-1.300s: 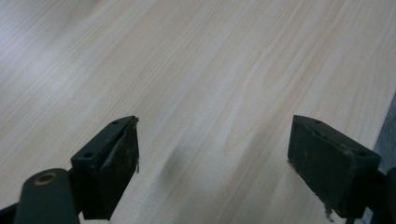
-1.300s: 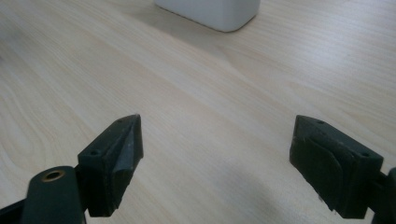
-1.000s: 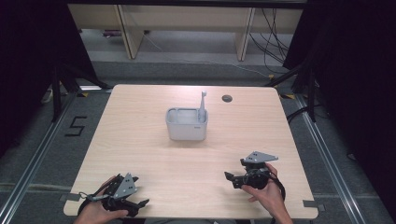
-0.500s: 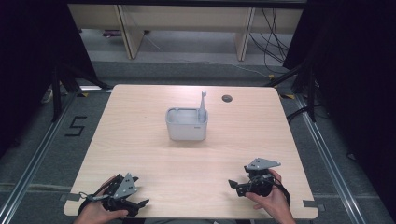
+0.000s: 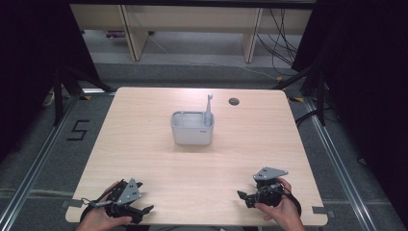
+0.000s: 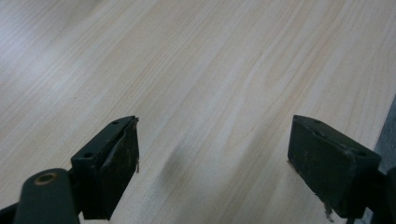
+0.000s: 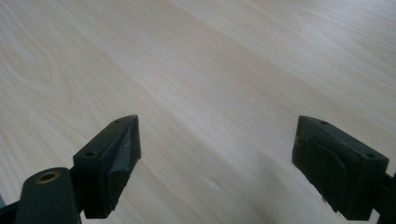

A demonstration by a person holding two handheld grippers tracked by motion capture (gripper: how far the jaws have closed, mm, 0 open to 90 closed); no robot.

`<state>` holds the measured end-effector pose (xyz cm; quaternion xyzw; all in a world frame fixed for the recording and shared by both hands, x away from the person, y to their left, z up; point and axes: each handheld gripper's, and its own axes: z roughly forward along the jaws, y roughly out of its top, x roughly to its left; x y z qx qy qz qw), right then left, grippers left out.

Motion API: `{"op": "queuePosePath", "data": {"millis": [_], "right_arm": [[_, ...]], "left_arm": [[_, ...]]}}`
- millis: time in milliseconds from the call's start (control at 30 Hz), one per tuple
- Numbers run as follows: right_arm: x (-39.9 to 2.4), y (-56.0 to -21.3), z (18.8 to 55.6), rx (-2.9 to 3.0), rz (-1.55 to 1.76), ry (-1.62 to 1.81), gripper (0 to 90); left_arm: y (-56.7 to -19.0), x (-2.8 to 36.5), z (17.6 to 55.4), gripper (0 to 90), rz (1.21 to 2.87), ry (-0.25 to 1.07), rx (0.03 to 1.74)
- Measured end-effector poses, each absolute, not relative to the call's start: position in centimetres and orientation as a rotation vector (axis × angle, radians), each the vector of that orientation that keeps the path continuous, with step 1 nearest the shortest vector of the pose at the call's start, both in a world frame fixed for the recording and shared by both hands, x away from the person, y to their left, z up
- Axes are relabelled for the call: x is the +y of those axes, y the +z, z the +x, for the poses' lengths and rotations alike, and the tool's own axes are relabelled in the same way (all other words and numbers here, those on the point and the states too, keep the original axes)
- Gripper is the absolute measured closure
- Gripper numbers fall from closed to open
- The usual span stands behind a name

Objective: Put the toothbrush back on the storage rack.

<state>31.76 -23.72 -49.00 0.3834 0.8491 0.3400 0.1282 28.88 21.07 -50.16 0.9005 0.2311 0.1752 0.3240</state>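
Note:
A grey plastic bin [image 5: 192, 128] stands at the middle of the wooden table [image 5: 144, 144], with a thin grey upright piece [image 5: 209, 107] rising from its right rear corner. My left gripper [image 5: 144, 211] rests at the table's front left edge, held by a hand, jaws open. In the left gripper view its jaws stand wide apart over bare wood [image 6: 215, 93]. My right gripper [image 5: 243, 196] lies at the front right, also in a hand, and open. The right gripper view has both black jaws spread over bare wood [image 7: 215, 84], with nothing between them.
A small dark round hole [image 5: 234, 101] sits in the tabletop behind the bin to the right. Shelving legs and cables stand on the floor beyond the far edge. Metal floor rails run along both sides of the table.
The right gripper has drawn back toward the table's front edge and sunk lower. The left gripper has stayed in place.

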Motion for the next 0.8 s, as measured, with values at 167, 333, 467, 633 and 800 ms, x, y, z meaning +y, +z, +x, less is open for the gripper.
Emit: {"op": "queuePosePath", "data": {"millis": [167, 333, 467, 633, 800], "right_arm": [[-23.78, -49.12, 31.36, 2.475, 1.111, 0.978, 16.3], [-23.87, -49.07, 31.20, 2.472, 1.113, 0.985, 16.3], [-23.93, -49.02, 31.18, 2.477, 1.112, 0.979, 16.3], [-23.92, -48.99, 31.17, 2.480, 1.124, 0.975, 16.3], [-23.92, -48.98, 31.19, 2.485, 1.123, 0.973, 16.3]], "left_arm": [[-50.15, 21.10, 28.89, 16.3, 2.362, 0.460, 0.608], [-50.14, 21.09, 28.89, 16.3, 2.361, 0.460, 0.608], [-50.11, 21.11, 28.90, 16.3, 2.367, 0.471, 0.605], [-50.09, 21.12, 28.91, 16.3, 2.369, 0.469, 0.601], [-50.10, 21.11, 28.91, 16.3, 2.369, 0.469, 0.602]]}}
